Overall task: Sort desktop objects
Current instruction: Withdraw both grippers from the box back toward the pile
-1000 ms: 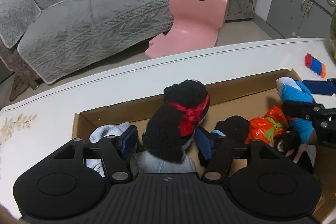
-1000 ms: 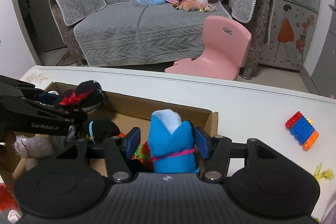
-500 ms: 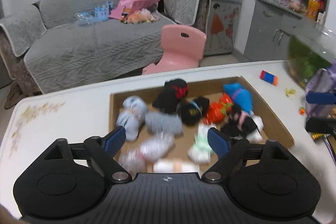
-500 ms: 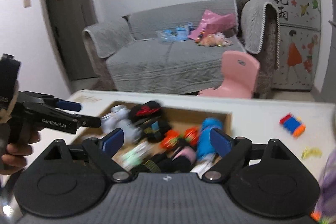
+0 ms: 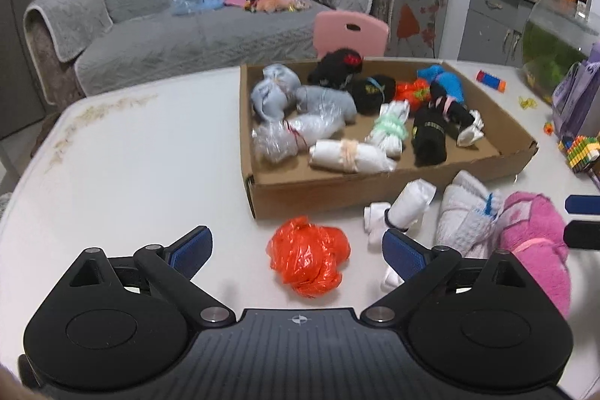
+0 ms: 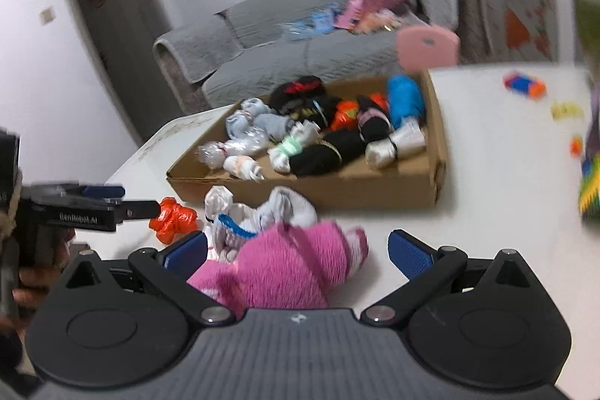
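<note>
Orange bag [image 5: 308, 261] sits between left tool [image 5: 296, 250] pads, jaws apart, nothing held. Right tool [image 6: 296, 250], also apart, straddles pink towel [image 6: 285, 268]; crinkly plastic likely slips on closing.

Lighting: even, cool indoor light on my 2 views; soft, faint shadows under the bundles on the white worktop [image 5: 150, 152].
Left wrist view: fairly sharp centre, slight blur at the pink towel [image 5: 532, 242].
Right wrist view: motion-smeared throughout, sofa [image 6: 300, 51] and far wall streaked.
Distortion: strong fisheye bending, dark vignetted corners.
</note>
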Motion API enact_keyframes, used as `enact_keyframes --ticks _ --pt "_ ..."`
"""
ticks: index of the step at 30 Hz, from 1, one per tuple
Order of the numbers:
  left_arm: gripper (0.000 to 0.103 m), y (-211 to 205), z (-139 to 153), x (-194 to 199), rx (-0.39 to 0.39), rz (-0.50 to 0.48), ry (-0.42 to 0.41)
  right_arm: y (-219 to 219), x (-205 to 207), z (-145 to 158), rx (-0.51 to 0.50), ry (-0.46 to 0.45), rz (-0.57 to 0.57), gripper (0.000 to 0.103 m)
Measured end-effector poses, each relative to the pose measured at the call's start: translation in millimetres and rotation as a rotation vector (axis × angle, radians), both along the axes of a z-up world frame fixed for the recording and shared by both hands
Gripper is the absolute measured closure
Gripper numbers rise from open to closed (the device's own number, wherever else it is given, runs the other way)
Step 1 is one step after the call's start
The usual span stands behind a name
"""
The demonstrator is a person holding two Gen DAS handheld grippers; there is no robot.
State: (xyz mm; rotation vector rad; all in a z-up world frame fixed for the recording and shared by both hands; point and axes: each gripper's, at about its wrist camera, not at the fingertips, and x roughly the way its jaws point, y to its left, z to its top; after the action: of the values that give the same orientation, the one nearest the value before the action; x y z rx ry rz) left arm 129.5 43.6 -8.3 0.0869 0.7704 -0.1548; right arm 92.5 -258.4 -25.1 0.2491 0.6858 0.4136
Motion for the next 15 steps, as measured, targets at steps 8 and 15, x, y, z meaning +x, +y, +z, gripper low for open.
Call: enact_keyframes --ticks 8,15 --pt "0.005 2.4 -25.9 27.2 -0.015 0.011 0.067 17.3 4.5 -19.3 -0.018 0.026 -0.026 0.0" --pt "0.02 1.8 -41.9 31.0 -0.005 0.01 0.087 24.6 7.8 -28.8 0.026 0.04 -0.027 0.0"
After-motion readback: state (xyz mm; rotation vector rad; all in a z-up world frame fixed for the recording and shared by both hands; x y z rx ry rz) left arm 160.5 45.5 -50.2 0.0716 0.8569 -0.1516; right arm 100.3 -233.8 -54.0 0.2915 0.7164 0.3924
